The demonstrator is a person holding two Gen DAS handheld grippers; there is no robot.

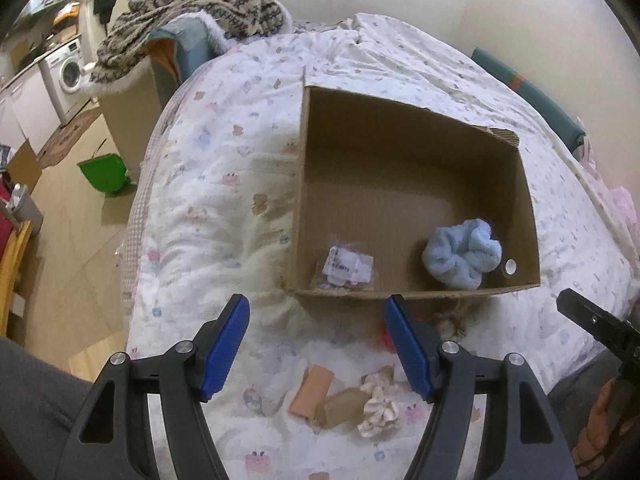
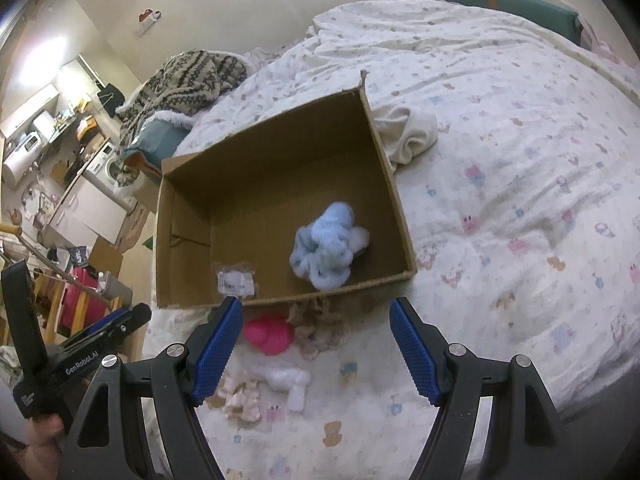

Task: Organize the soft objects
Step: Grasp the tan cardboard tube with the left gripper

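Observation:
An open cardboard box point(image 1: 532, 240) point(image 2: 400, 216) lies on the bed. Inside it are a fluffy light blue scrunchie point(image 1: 462, 254) point(image 2: 326, 246) and a small clear packet with a white label point(image 1: 348, 266) point(image 2: 236, 280). In front of the box lie a pink soft item point(image 2: 270, 334), a beige fuzzy item point(image 2: 322, 330), a cream scrunchie point(image 1: 378, 404) point(image 2: 242, 396), a white item point(image 2: 290, 384) and a peach and tan piece point(image 1: 312, 394). My left gripper point(image 1: 316, 344) is open and empty above these. My right gripper point(image 2: 316, 346) is open and empty too.
A cream cloth point(image 2: 408, 132) lies beside the box's right wall. A patterned knit blanket point(image 1: 192, 20) is heaped at the bed's far left. The bed edge drops to a wooden floor with a green bin point(image 1: 106, 172) and a washing machine point(image 1: 66, 68).

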